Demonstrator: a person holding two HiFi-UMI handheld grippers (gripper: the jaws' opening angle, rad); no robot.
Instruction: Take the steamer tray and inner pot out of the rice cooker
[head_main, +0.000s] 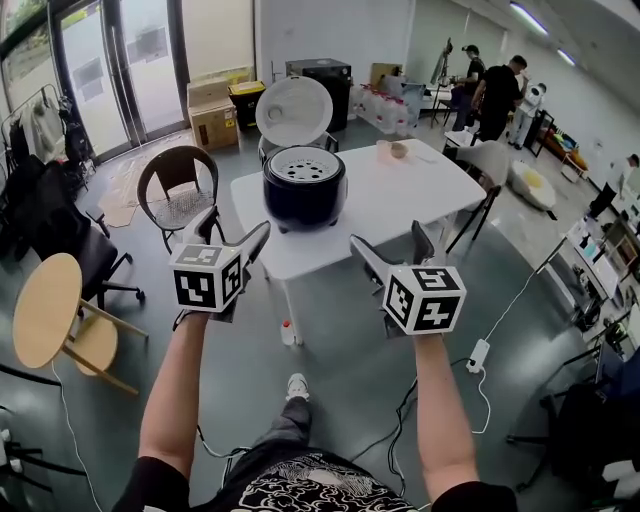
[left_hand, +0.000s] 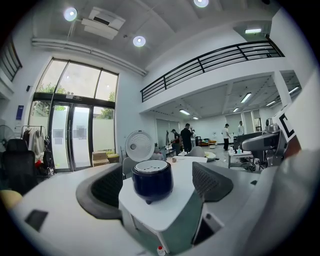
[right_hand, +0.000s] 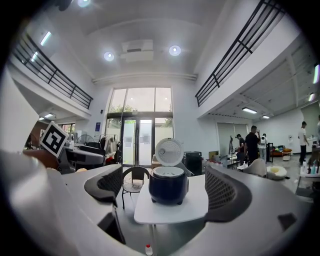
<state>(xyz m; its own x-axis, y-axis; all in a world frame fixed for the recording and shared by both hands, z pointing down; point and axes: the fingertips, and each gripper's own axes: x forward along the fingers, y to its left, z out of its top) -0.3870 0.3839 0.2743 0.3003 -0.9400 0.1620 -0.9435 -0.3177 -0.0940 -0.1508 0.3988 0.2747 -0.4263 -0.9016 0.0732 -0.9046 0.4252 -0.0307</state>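
Grey floor and glass doors surround the white table (head_main: 420, 200) in the head view, and on it stands the dark rice cooker (head_main: 304, 188) with its lid (head_main: 293, 110) raised. The perforated steamer tray (head_main: 304, 165) sits in the top of the cooker; the inner pot must be under it, but we cannot see it. We hold the left gripper (head_main: 235, 232) and the right gripper (head_main: 392, 245) in the air, and the cooker is ahead of both pairs of fingers, well apart from them. In the left gripper view the two fingers (left_hand: 107, 187) stand apart with nothing between them; the cooker (left_hand: 152, 180) only appears in the gap, far beyond the tips. In the right gripper view the fingers (right_hand: 227, 195) are also spread and empty, and the cooker (right_hand: 168, 186) is again framed far in front of them. We judge that the task is at its very start: the lid is up, but both the tray and the pot are not yet taken out.
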